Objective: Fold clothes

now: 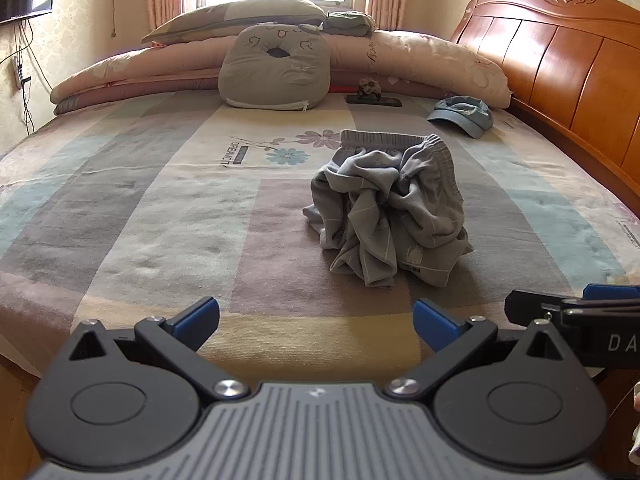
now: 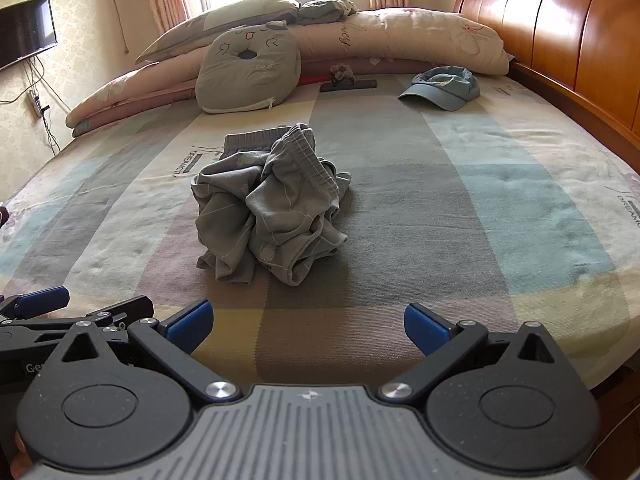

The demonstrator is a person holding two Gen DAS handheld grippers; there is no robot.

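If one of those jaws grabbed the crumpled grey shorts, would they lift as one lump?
Probably not. The grey shorts lie in soft, loose folds, so they would likely droop and unfurl. The thin fabric looks light. Pushed, they would probably bunch rather than slide.

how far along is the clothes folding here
Nothing looks folded yet: the grey shorts lie crumpled in a heap on the bed. In hand: nothing; the left gripper and right gripper are open, short of the heap. Left: spreading and folding.

shorts (image 1: 390,208): soft matt cloth | headboard (image 1: 560,72): glossy wood | cap (image 2: 442,86): probably denim
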